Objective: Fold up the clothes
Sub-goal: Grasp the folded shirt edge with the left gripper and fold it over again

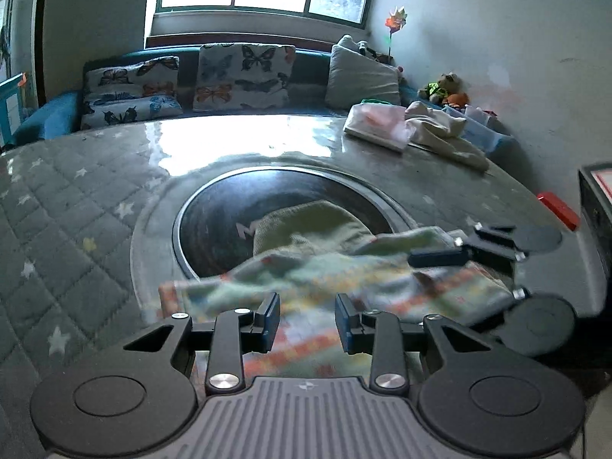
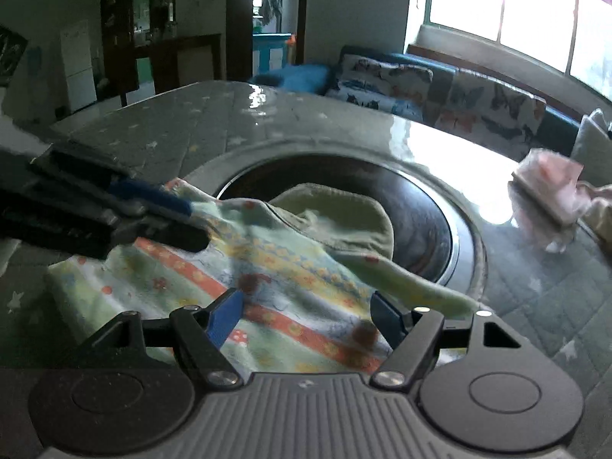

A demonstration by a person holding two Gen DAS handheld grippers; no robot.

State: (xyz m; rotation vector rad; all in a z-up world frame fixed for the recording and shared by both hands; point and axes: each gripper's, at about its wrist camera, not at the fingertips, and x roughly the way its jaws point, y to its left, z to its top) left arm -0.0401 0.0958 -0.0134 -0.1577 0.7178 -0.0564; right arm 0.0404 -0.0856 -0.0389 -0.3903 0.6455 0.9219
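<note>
Nearest the lens, the black two-finger left gripper (image 1: 306, 323) angles down over a pale green child's garment with orange and yellow patterned stripes (image 1: 325, 279). Its blue-padded jaws stand partly apart above the cloth; whether they pinch it I cannot tell. Seen from the right wrist, the black right gripper (image 2: 306, 317) also tilts down, jaws spread wide with the cloth lying loose between them, not clamped. That garment lies rumpled on a grey quilted table cover with white stars (image 1: 76, 206), its plain green end draped into a round dark recess with a metal rim (image 1: 214, 214). Well apart, folded pink-and-white clothes (image 1: 376, 124) sit at the table's far edge.
</note>
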